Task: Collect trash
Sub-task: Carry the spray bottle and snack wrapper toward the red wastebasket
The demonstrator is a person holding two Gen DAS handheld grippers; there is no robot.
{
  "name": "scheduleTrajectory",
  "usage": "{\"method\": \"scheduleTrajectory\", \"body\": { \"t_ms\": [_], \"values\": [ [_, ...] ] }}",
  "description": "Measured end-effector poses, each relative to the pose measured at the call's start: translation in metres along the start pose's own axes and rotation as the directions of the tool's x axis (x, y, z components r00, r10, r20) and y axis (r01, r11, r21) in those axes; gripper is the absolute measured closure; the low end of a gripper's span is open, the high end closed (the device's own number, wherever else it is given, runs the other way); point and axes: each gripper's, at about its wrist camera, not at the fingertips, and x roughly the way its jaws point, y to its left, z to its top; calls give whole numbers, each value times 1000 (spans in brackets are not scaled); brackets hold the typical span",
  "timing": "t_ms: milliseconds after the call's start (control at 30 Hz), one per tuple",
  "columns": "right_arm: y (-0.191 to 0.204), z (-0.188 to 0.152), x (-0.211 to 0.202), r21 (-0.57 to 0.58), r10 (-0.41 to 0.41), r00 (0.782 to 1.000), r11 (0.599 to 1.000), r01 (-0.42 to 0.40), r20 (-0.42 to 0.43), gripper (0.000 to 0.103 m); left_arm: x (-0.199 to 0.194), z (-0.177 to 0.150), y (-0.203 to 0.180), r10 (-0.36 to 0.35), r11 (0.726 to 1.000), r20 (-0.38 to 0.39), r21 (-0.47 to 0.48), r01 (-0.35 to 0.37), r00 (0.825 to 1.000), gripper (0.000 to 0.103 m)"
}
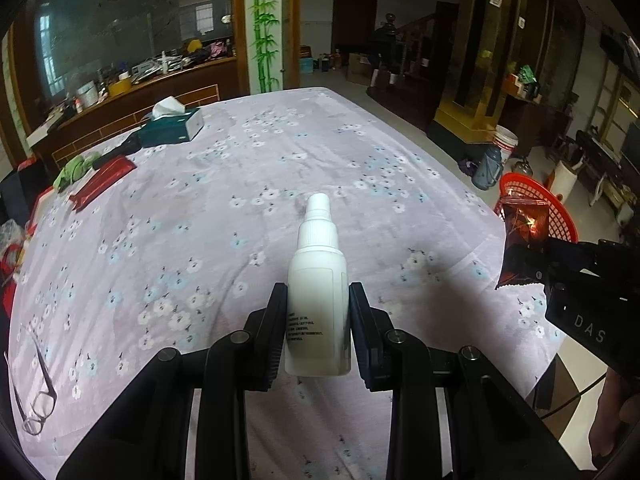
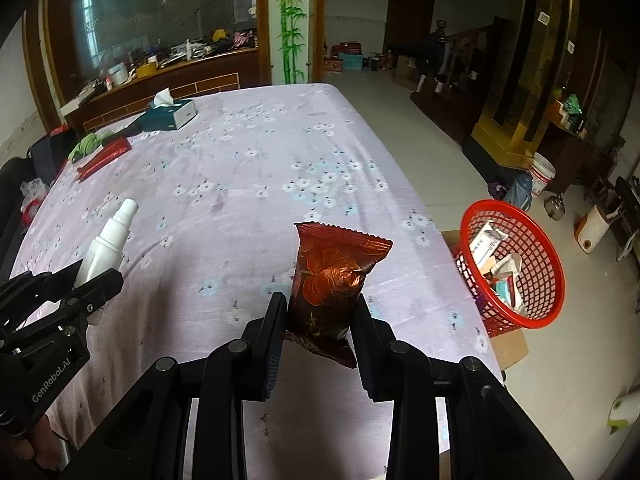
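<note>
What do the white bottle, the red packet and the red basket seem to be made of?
Bottle: likely matte white plastic, smooth and opaque. Packet: probably glossy foil-like film, with crinkles, glints and a serrated edge. Basket: apparently moulded red plastic, an open lattice wall.

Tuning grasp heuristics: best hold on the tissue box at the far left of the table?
Grip the tissue box across its short width, on the two long side walls, coming from above. It lies flat on the table, so the sides are free. Stay clear of the tissue sticking up from the top. Both grippers are full now, so this is a judgement.
</note>
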Motion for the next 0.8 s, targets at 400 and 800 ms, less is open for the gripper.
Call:
{"method": "scheduleTrajectory", "body": {
  "t_ms": [400, 800],
  "values": [
    [-29, -5, -11, 55, -23, 1000, 998, 21, 20, 69, -2, 7, -30, -22, 998, 14, 62, 21, 1000, 74],
    [-66, -14, -20, 119, -49, 998, 992, 46, 26, 69, 1, 15, -69, -62, 991, 14, 122, 60, 998, 74]
  ]
}}
